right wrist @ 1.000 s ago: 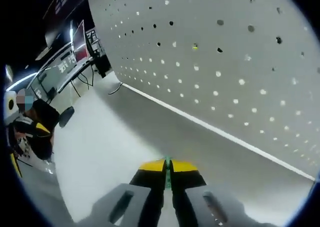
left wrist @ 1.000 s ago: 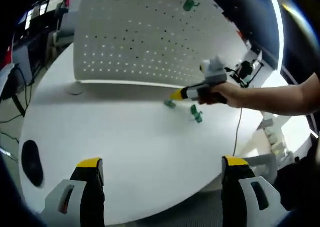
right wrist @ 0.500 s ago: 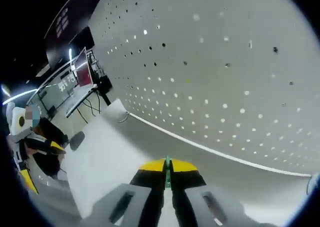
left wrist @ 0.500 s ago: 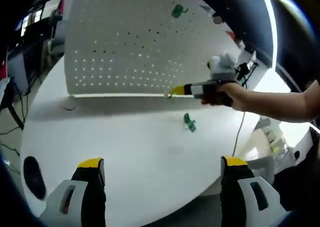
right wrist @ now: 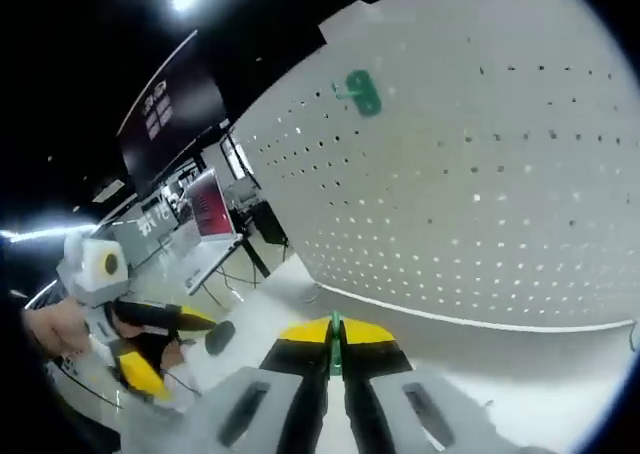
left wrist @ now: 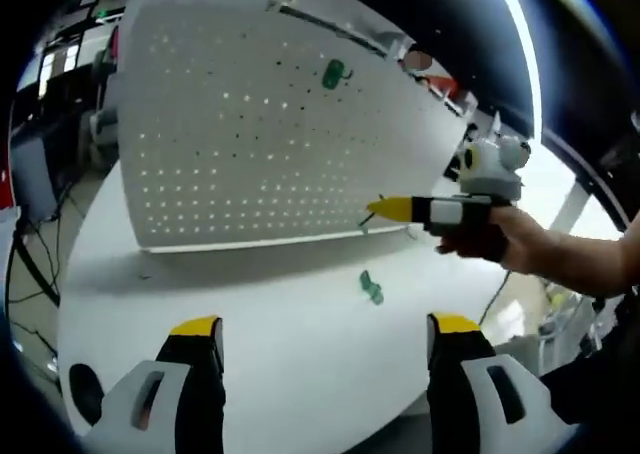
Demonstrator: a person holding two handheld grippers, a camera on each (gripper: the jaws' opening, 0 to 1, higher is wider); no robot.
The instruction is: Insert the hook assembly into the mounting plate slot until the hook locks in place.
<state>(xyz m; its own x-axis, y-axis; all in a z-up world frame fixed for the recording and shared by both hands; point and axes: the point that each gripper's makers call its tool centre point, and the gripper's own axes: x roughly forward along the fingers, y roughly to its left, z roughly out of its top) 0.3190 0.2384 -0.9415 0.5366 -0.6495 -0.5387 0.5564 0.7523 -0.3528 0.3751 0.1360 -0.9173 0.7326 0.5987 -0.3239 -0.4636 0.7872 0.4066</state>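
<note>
The right gripper, jaws clamped on a green hook, has risen toward the pegboard at 12 o'clock, readying insertion; the left gripper stays open.

We're in a lab or office workspace. A white pegboard stands on a round white table. Monitors and desks sit behind.

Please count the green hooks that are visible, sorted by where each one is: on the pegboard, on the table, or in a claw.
Green hook on the pegboard: 1
Green hook on the table: 1
Green hook held in the right claw: 1
Total: 3 green hooks
</note>
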